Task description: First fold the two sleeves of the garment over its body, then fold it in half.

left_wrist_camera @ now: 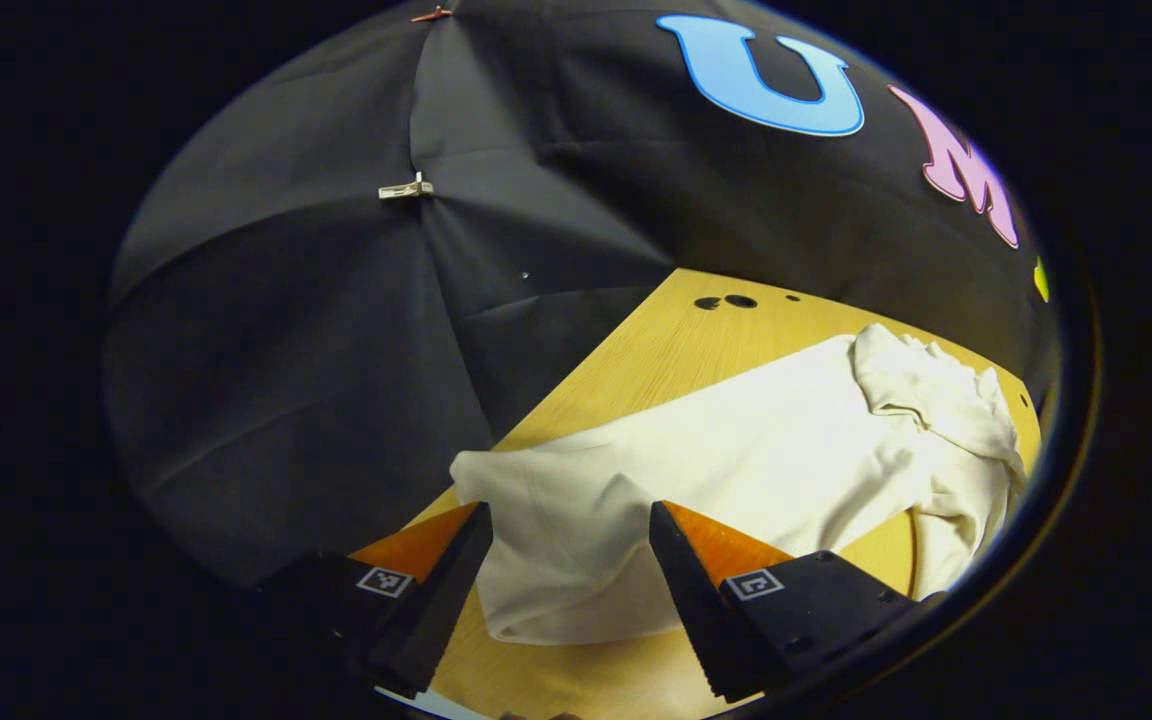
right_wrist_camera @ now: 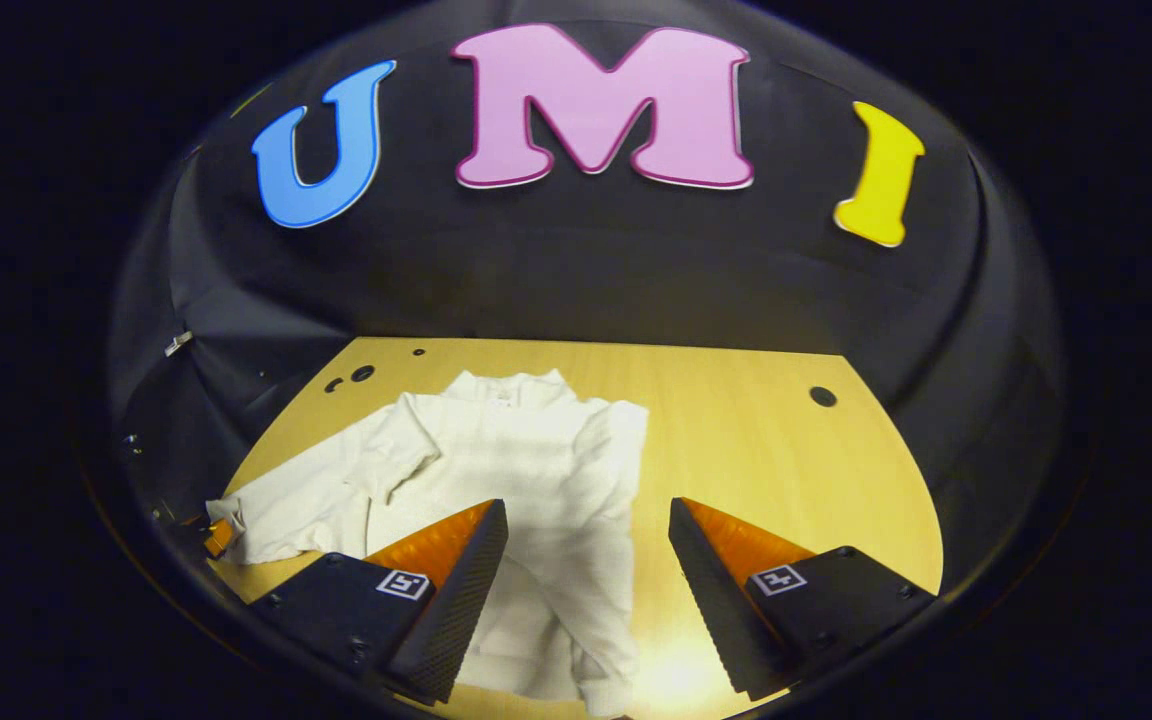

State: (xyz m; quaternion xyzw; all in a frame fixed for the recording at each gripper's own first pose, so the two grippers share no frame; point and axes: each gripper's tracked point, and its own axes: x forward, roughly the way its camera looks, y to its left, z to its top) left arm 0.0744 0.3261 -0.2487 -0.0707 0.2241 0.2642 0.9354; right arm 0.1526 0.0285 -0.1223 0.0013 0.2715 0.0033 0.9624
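Observation:
A white long-sleeved garment (right_wrist_camera: 526, 460) lies flat on the wooden table (right_wrist_camera: 786, 480), collar toward the far wall. One sleeve (right_wrist_camera: 286, 520) stretches out to the left in the right gripper view. The other sleeve (right_wrist_camera: 616, 560) lies along the body's right side. My right gripper (right_wrist_camera: 586, 600) hovers open over the garment's lower part. In the left gripper view the outstretched sleeve's end (left_wrist_camera: 556, 540) lies between the wide-apart fingers of my open left gripper (left_wrist_camera: 571, 600). The body (left_wrist_camera: 786, 440) runs off to the right, ending in a crumpled bunch of cloth (left_wrist_camera: 936, 395).
The black cloth wall (right_wrist_camera: 586, 280) closes the table's far and left sides. Small round holes (right_wrist_camera: 822, 396) sit near the tabletop's far corners. Bare wood (right_wrist_camera: 816, 500) lies to the right of the garment. The table's left edge (left_wrist_camera: 576, 370) runs beside the sleeve.

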